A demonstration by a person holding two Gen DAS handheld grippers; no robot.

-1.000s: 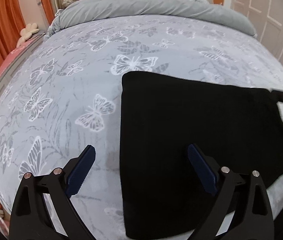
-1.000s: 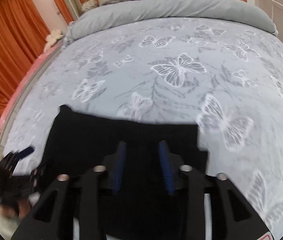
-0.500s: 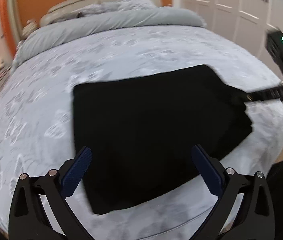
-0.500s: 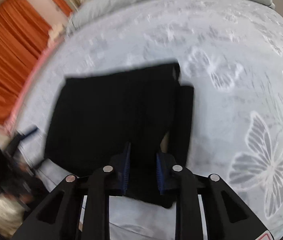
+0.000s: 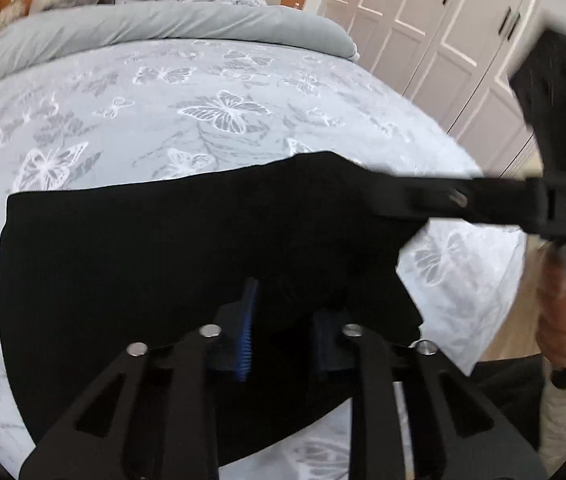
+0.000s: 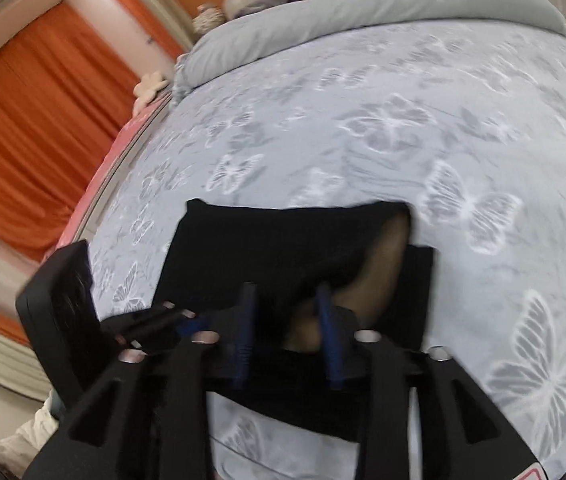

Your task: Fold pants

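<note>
Black pants (image 5: 143, 260) lie folded into a flat block on the butterfly bedspread near the bed's front edge. My left gripper (image 5: 283, 328) is shut on the near edge of the pants. The right gripper reaches in from the right in the left wrist view (image 5: 423, 196) and meets the pants' far right corner. In the right wrist view my right gripper (image 6: 287, 336) is shut on the pants (image 6: 263, 248), and the top layer is lifted, showing a brownish inner side (image 6: 383, 264). The left gripper's body (image 6: 63, 308) shows at the left there.
The grey bedspread (image 5: 163, 100) stretches far behind the pants, with a folded grey duvet (image 5: 163, 28) and pillows at the head. White wardrobe doors (image 5: 443, 40) stand at the right. Orange curtains (image 6: 35, 128) hang at the left. The bed's front edge (image 5: 483, 320) lies close.
My left gripper has closed from wide open onto the pants' near edge. My right gripper has stayed shut on the pants and lifted the top layer. Both views have shifted.
</note>
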